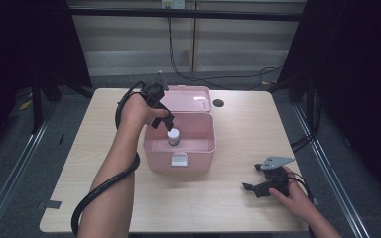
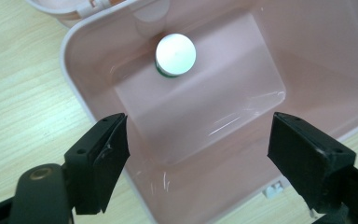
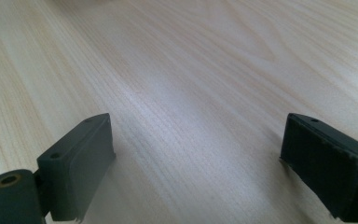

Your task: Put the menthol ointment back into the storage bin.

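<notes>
The white-capped bottle stands upright inside the pink box, below and ahead of the left tongs, untouched. Both left and right tongs are wide open and empty; the right rests on the surface.

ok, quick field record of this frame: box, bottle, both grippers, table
box: pink box, lid open, near table centre
bottle: white-capped bottle upright inside the box, touching nothing else
left gripper: left gripper above the box, jaws open, nothing between them
right gripper: right gripper low over bare wood at the table's right, jaws open, empty
table: light wooden table
</notes>
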`<state>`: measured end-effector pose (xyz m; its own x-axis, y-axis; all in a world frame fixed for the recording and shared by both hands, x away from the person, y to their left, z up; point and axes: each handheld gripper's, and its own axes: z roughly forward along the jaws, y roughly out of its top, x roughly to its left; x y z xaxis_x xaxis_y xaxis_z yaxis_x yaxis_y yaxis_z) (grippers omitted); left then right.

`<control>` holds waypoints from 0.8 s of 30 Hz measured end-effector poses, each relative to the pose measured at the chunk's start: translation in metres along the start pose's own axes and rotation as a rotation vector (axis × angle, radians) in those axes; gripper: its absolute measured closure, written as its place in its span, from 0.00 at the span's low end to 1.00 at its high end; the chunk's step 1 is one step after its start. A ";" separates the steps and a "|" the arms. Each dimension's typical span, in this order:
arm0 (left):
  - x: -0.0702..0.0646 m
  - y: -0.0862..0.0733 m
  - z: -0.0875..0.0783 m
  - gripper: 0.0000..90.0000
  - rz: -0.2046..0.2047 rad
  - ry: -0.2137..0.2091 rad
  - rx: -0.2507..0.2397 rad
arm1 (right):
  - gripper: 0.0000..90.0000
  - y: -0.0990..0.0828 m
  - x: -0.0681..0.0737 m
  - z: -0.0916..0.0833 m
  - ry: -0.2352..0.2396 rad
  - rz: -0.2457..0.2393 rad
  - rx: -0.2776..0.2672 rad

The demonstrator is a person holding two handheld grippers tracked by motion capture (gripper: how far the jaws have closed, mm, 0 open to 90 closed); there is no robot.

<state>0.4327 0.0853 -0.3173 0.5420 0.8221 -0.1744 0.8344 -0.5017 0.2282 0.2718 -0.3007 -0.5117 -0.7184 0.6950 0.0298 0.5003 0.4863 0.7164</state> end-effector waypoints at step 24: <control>0.030 -0.040 -0.026 0.22 -0.060 0.000 -0.022 | 0.10 0.000 0.000 0.000 -0.001 0.001 0.000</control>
<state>0.4134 0.1372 -0.3064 0.4911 0.8505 -0.1886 0.8630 -0.4455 0.2383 0.2718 -0.3007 -0.5117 -0.7178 0.6956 0.0298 0.5007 0.4861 0.7162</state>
